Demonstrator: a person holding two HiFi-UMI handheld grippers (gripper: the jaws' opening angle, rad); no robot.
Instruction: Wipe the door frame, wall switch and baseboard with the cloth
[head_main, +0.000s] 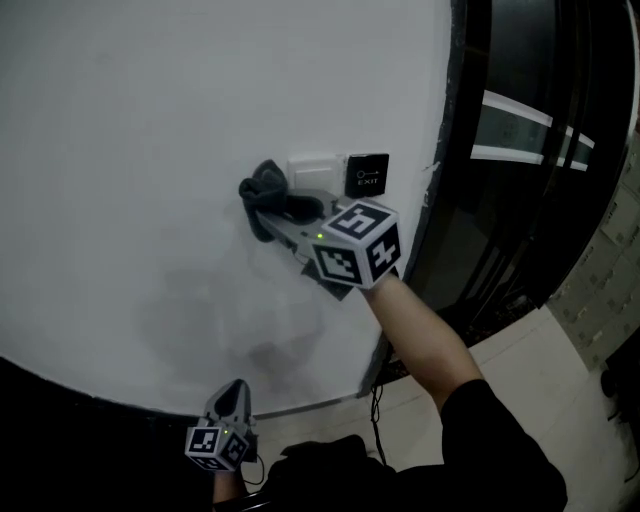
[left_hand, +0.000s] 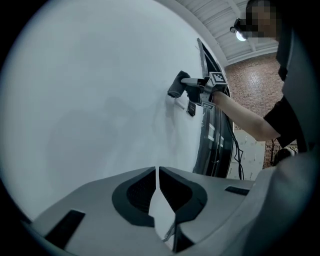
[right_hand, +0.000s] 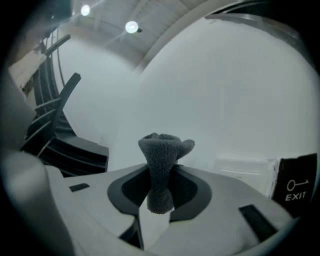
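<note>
My right gripper (head_main: 283, 218) is shut on a dark grey cloth (head_main: 264, 192), whose bunched end is up against the white wall. The cloth sits just left of the white wall switch (head_main: 312, 171). In the right gripper view the cloth (right_hand: 161, 165) stands pinched between the jaws, with the switch (right_hand: 244, 168) to its right. The dark door frame (head_main: 455, 150) runs down the wall's right edge. Low at the bottom, my left gripper (head_main: 236, 393) points at the wall, shut and with nothing in it; its jaws meet in the left gripper view (left_hand: 158, 172).
A black EXIT button (head_main: 367, 175) sits right of the switch. Beyond the frame is a dark glass door (head_main: 530, 130). A dark band (head_main: 60, 385) runs along the wall's foot, and a black cable (head_main: 375, 408) hangs near the frame's base above the pale tiled floor (head_main: 520, 345).
</note>
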